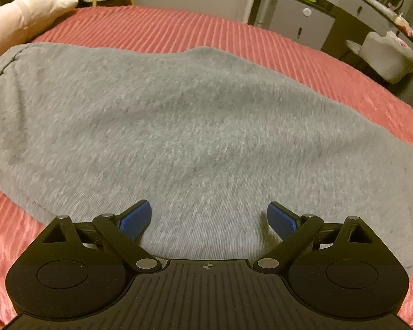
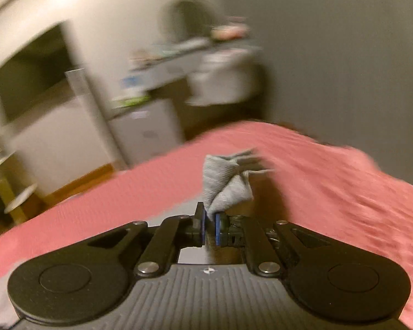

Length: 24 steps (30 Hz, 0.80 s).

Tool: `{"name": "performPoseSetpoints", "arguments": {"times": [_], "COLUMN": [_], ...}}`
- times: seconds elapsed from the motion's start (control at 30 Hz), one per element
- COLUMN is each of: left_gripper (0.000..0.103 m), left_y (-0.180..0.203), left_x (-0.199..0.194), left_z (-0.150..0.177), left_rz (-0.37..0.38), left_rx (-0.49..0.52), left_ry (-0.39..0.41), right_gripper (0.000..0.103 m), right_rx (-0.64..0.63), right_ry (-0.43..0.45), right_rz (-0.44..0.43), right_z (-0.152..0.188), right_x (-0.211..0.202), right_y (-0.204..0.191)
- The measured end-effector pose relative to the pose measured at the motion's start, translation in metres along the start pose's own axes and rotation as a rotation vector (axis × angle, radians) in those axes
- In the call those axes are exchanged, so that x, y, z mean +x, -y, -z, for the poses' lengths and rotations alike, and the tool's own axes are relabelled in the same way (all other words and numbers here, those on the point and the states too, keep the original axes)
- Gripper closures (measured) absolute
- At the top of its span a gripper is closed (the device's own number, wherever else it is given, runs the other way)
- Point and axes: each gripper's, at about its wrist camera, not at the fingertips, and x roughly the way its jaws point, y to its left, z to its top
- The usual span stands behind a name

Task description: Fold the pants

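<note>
The grey pants (image 1: 179,121) lie spread across the pink ribbed bedspread (image 1: 179,24) and fill most of the left wrist view. My left gripper (image 1: 209,217) is open, its blue pads wide apart just above the grey cloth, holding nothing. My right gripper (image 2: 210,227) is shut on a bunched end of the grey pants (image 2: 225,184), which sticks up from between the pads above the bedspread (image 2: 330,192). The right wrist view is blurred by motion.
A pale plush toy (image 1: 22,13) lies at the bed's far left corner. Beyond the bed stand a grey cabinet (image 1: 300,19), a vanity counter with bottles (image 1: 371,0) and a white chair (image 1: 388,55). A small fridge (image 2: 148,126) shows in the right wrist view.
</note>
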Motion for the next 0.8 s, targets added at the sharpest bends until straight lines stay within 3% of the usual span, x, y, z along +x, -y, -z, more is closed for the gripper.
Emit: {"name": "performPoseSetpoints", "arguments": {"times": [0.13, 0.23, 0.37, 0.4, 0.43, 0.53, 0.63, 0.7, 0.77, 0.8], "left_gripper": [0.007, 0.007, 0.007, 0.007, 0.007, 0.007, 0.007, 0.007, 0.007, 0.008], "left_y": [-0.001, -0.001, -0.003, -0.003, -0.003, -0.003, 0.0, 0.005, 0.011, 0.015], "left_x": [-0.002, -0.002, -0.003, -0.004, -0.005, -0.003, -0.002, -0.004, -0.007, -0.008], "left_z": [0.001, 0.001, 0.002, 0.002, 0.002, 0.001, 0.0, -0.001, -0.004, -0.006], "left_rz": [0.004, 0.005, 0.008, 0.011, 0.015, 0.045, 0.097, 0.138, 0.226, 0.283], "left_rx": [-0.008, -0.014, -0.02, -0.02, -0.021, -0.015, 0.012, 0.029, 0.029, 0.022], "left_ry": [0.003, 0.001, -0.001, 0.002, 0.004, 0.002, 0.0, -0.007, -0.009, -0.013], "right_gripper": [0.096, 0.09, 0.078, 0.073, 0.066, 0.056, 0.042, 0.044, 0.046, 0.047], "right_rx": [-0.288, -0.41, -0.455, -0.437, -0.424, -0.294, -0.041, 0.067, 0.125, 0.222], "right_ry": [-0.082, -0.208, -0.478, -0.514, -0.492, -0.427, -0.396, -0.413, -0.383, -0.359], "right_rz": [-0.269, -0.383, -0.468, -0.5, -0.512, -0.484, -0.397, -0.289, -0.144, -0.114], "right_z": [0.03, 0.076, 0.135, 0.144, 0.146, 0.131, 0.107, 0.104, 0.106, 0.108], "right_x": [-0.002, 0.013, 0.035, 0.034, 0.028, 0.022, 0.031, 0.043, 0.047, 0.046], "right_y": [-0.093, -0.143, -0.172, -0.172, -0.17, -0.145, -0.098, -0.067, -0.041, -0.026]}}
